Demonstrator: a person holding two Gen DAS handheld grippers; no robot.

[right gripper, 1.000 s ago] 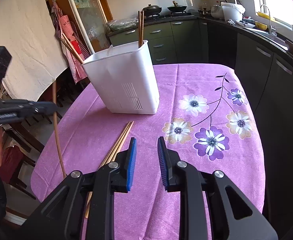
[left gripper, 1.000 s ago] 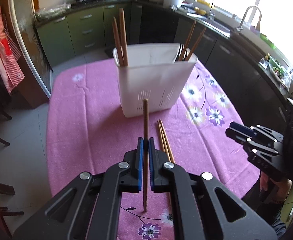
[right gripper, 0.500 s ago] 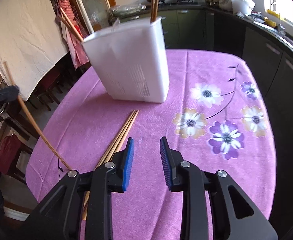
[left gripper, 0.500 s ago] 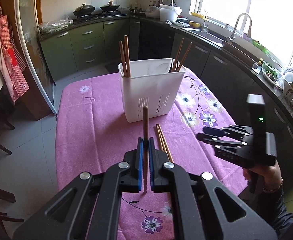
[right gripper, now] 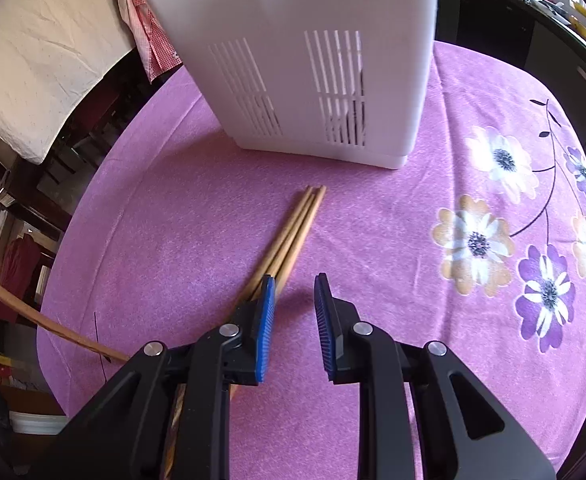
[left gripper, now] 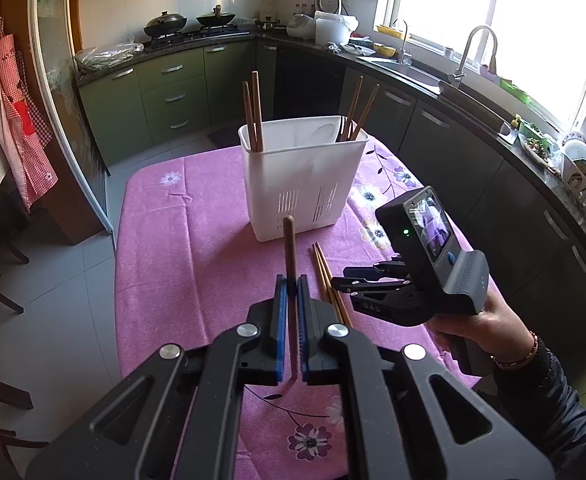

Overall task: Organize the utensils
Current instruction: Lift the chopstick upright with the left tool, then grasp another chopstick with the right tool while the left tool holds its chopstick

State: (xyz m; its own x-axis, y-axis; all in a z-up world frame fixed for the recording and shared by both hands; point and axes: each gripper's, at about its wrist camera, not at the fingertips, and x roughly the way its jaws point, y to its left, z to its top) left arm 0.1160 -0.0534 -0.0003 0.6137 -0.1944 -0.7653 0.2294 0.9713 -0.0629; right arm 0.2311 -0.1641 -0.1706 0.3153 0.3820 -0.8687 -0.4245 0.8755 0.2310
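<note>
Chopstick [left gripper: 289, 256] pinched upright by left fingers [left gripper: 280, 312]; right fingers [right gripper: 325, 316] spread above chopsticks [right gripper: 293, 232].

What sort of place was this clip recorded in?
Most likely a home kitchen: green cabinets under a counter carrying lidded woks, a sink faucet below the window, and a dining table in a purple floral tablecloth with a white chopstick holder.
</note>
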